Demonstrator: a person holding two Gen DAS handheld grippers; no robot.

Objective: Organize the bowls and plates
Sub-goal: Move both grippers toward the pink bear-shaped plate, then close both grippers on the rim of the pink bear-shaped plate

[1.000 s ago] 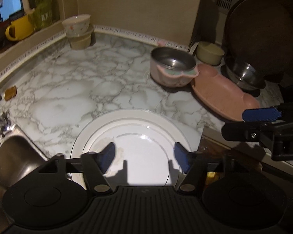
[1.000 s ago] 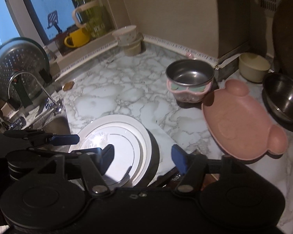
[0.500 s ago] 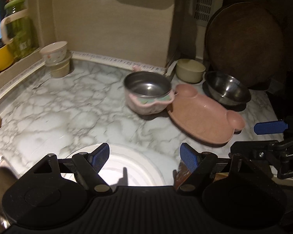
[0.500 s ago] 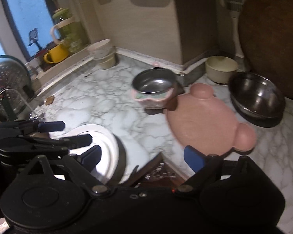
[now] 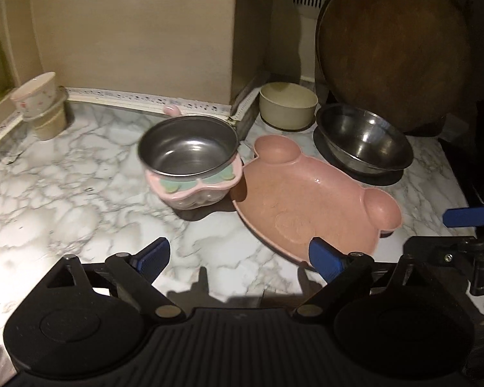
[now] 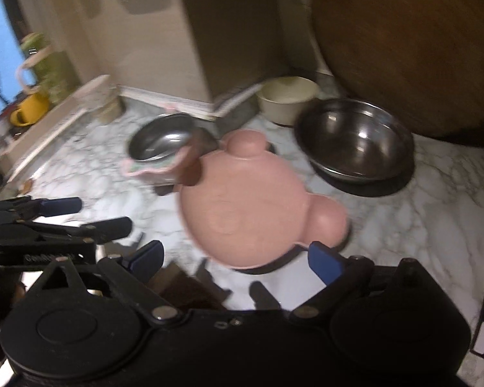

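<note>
A pink bear-shaped plate [image 5: 306,200] [image 6: 251,206] lies on the marble counter [image 5: 64,193]. Left of it a steel bowl sits in a pink holder [image 5: 187,151] [image 6: 159,142]. Behind it stand a wider steel bowl [image 5: 363,138] [image 6: 355,138] and a cream bowl [image 5: 287,104] [image 6: 287,96]. My left gripper [image 5: 238,258] hovers over bare counter in front of the plate, its jaws opening with nothing between them. My right gripper [image 6: 235,258] is over the plate's near rim, jaws opening, pads off the plate. This view is blurred.
Two small bowls [image 5: 38,106] are stacked at the back left corner. A big round wooden board [image 5: 393,45] leans on the wall at the back right. A yellow mug [image 6: 29,111] and a green jug [image 6: 48,67] stand on the window sill.
Both views have swung right, from the white plate to the pink plate and the bowls. The white plate has left both views. Both pairs of jaws stand wider than before.
</note>
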